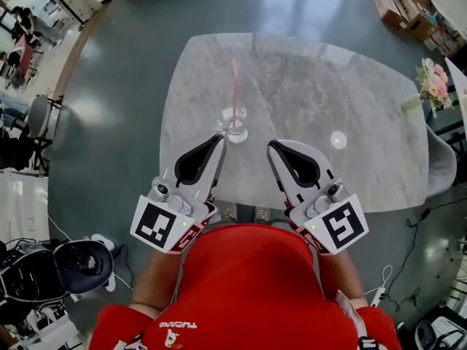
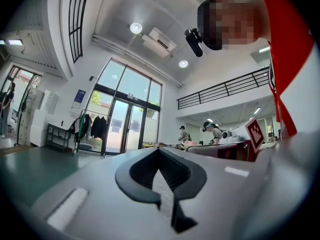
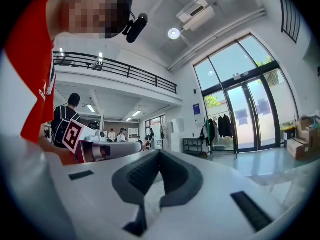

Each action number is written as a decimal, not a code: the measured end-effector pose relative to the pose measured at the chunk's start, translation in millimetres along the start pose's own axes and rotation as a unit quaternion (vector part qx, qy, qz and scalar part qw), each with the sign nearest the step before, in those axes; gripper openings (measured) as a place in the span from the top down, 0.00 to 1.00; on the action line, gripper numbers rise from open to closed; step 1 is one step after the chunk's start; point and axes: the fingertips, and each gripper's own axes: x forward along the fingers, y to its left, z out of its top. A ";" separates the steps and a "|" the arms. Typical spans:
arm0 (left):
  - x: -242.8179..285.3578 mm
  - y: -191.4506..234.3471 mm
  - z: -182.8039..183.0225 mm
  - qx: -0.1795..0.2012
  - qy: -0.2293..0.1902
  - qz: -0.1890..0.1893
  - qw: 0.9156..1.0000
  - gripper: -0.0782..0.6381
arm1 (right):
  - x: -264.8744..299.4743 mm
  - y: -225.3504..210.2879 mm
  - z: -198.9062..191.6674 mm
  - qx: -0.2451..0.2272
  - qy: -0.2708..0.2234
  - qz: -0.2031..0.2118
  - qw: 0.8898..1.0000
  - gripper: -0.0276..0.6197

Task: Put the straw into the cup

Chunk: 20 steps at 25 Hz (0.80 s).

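Observation:
A clear glass cup point(image 1: 234, 121) stands upright near the middle of the grey marble table point(image 1: 350, 100). A pink straw point(image 1: 234, 86) rises out of it, leaning slightly away from me. My left gripper point(image 1: 218, 140) and right gripper point(image 1: 271, 146) are both held close to my chest at the table's near edge, tips aimed at the cup and a short way short of it, one on each side. Both are shut with nothing in them. The left gripper view point(image 2: 159, 152) and the right gripper view point(image 3: 157, 153) tilt up at the room; neither cup nor straw shows there.
A pale round spot point(image 1: 338, 139) lies on the table right of the cup. A bunch of pink flowers point(image 1: 433, 81) stands past the table's right edge. A black device point(image 1: 82, 265) sits on the floor at lower left, and cardboard boxes point(image 1: 400, 7) at upper right.

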 end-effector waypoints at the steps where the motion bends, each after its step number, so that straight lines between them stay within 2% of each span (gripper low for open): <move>1: -0.7 -0.2 -0.3 0.001 0.000 0.000 1.000 0.88 | 0.6 1.0 -0.2 0.000 0.000 0.001 1.000 0.95; 20: -5.8 0.3 -3.8 0.000 0.005 0.008 1.000 0.88 | 2.7 6.6 -1.4 0.002 0.002 0.013 1.000 0.95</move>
